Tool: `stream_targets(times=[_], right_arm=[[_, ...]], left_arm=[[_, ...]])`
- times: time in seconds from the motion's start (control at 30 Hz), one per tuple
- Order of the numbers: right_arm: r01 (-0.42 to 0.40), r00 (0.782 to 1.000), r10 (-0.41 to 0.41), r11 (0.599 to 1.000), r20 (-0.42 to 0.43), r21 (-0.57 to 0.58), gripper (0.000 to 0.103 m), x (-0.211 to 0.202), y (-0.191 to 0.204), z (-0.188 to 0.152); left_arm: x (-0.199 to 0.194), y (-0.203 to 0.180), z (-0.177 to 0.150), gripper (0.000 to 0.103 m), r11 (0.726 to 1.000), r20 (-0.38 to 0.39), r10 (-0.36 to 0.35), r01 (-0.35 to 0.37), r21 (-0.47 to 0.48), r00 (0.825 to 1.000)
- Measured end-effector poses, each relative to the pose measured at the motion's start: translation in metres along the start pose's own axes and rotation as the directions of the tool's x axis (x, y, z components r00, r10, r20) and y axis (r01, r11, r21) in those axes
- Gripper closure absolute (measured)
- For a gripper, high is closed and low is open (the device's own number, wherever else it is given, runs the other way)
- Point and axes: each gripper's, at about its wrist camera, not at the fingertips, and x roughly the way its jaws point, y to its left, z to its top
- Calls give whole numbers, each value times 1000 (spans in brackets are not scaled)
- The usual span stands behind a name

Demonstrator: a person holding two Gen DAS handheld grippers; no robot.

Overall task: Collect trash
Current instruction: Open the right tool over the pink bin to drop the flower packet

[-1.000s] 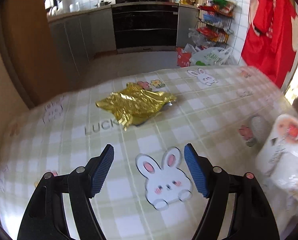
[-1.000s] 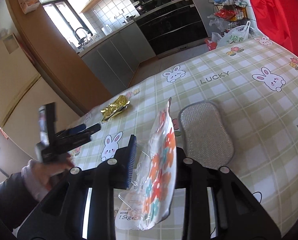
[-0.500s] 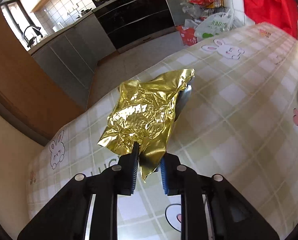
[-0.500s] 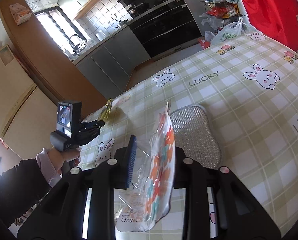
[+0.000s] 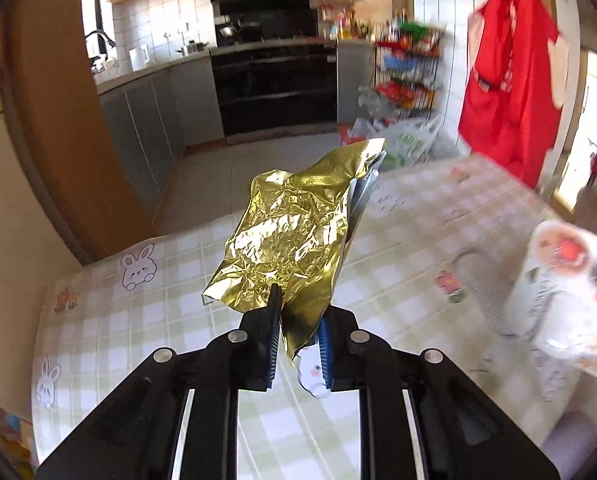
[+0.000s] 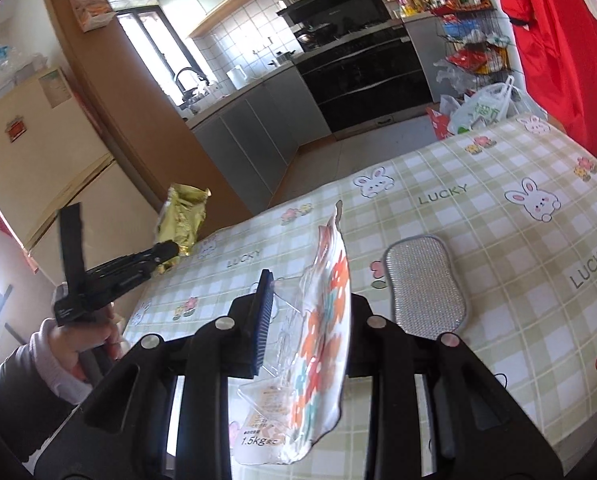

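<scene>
My left gripper [image 5: 296, 334] is shut on a crumpled gold foil wrapper [image 5: 290, 236] and holds it upright above the checked tablecloth [image 5: 146, 320]. In the right wrist view the left gripper [image 6: 166, 250] shows at the left with the gold wrapper [image 6: 182, 216] lifted off the table. My right gripper [image 6: 306, 308] is shut on a clear plastic bag with orange flowers [image 6: 322, 340], held on edge above the tablecloth [image 6: 498, 216]. That bag also shows blurred at the right of the left wrist view [image 5: 562, 288].
A grey mesh sponge pad [image 6: 424, 284] lies on the table just right of my right gripper, also in the left wrist view [image 5: 482, 288]. The table's far edge faces the kitchen floor [image 5: 234, 176]. A red garment [image 5: 510, 72] hangs at the right.
My left gripper closed on the gold wrapper and has lifted it off the table. My right gripper still holds the flowered bag, nearly unmoved.
</scene>
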Motion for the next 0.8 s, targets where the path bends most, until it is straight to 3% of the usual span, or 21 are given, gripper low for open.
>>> stream_targets(times=[0.17,0.37,0.57,0.8], right_arm=[[-16,1000,16,998,4,-57,73,-28,31,-6],[-36,999,36,993,1,-111,73,-60,65,-23],[-50,999,47,985,-20,-164,73,-82,90,-47],[-44,998,32,978,-61,-204,73,-97,110,-80]], left_arm=[[-92,1,-19,86,991,103,-56,68,-115,993],[-178,-16,-60,86,974,183,-99,133,-181,978],[-237,-27,-112,86,941,237,-126,192,-280,963],[-275,-22,-175,86,907,237,-124,207,-368,964]])
